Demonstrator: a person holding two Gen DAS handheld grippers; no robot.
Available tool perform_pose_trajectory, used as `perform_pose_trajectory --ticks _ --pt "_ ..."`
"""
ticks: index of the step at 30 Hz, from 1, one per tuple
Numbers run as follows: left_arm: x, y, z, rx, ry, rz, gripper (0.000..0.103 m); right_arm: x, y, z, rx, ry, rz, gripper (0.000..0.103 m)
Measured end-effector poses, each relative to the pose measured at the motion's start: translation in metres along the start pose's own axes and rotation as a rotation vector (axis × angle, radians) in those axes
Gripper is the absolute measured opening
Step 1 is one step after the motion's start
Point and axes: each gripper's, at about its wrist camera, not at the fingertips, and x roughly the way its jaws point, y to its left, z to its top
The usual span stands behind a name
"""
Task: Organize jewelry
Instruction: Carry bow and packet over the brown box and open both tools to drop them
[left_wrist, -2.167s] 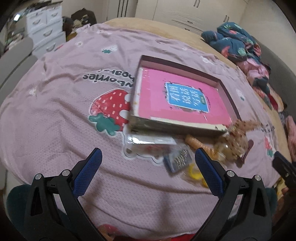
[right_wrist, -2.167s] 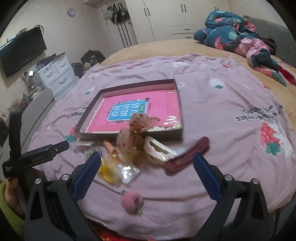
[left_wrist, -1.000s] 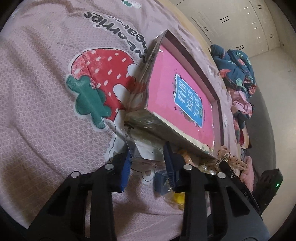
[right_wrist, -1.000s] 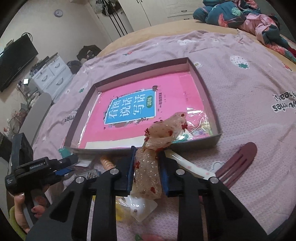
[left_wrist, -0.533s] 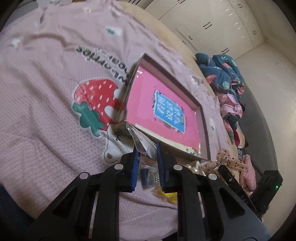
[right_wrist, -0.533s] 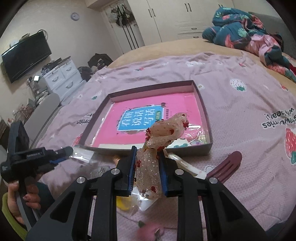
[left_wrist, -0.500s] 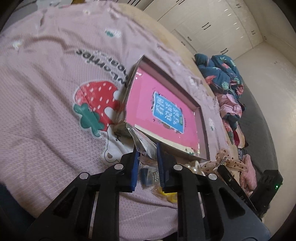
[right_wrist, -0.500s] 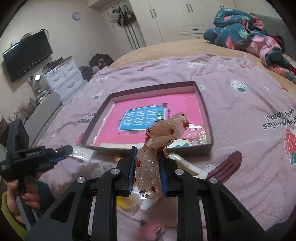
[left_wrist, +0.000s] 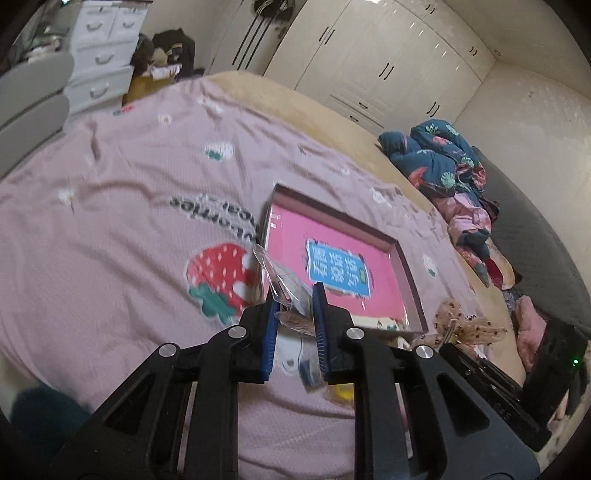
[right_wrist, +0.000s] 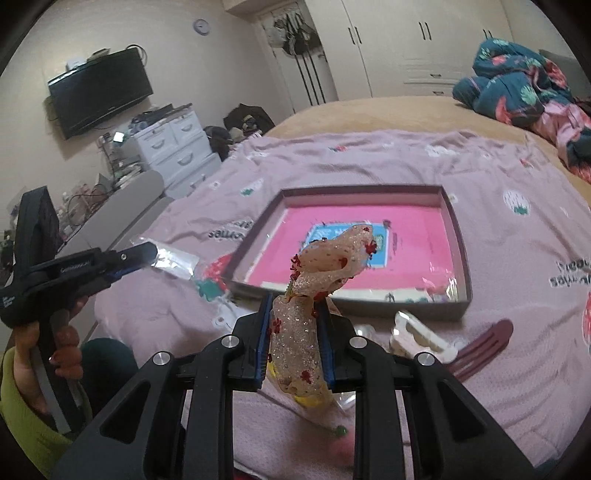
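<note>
Crinkly clear plastic packet (left_wrist: 286, 291) clenched in our left gripper (left_wrist: 294, 299) above the pink bedspread (left_wrist: 122, 236), glittery sheer bow (right_wrist: 314, 291) gripped in our right gripper (right_wrist: 295, 314), both raised just before the shallow rectangular box (right_wrist: 458, 236), we saw.

Box (right_wrist: 458, 258) on bedspread (right_wrist: 517, 280)
</note>
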Motion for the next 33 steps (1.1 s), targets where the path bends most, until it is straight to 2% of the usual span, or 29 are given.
perform_pose_trajectory --ticks 7,18,23,27,33 --pt "0.003 -0.014 0.035 0.042 -0.049 0.008 0.011 -0.002 -0.008 0.03 0.009 -0.032 0.018 0.022" --pt "0.033 -0.048 0.067 0.098 -0.068 -0.021 0.011 0.009 -0.053 0.076 0.082 -0.045 -0.033 0.022" --pt "0.053 -0.067 0.07 0.145 -0.061 -0.037 0.011 0.018 -0.077 0.088 0.116 -0.03 -0.072 0.023" --pt "0.078 -0.069 0.064 0.124 -0.015 -0.081 0.011 0.029 -0.089 0.089 0.12 -0.008 -0.094 0.023" --pt "0.111 -0.066 0.047 0.164 0.032 -0.04 0.011 0.053 -0.106 0.081 0.148 0.055 -0.11 0.023"
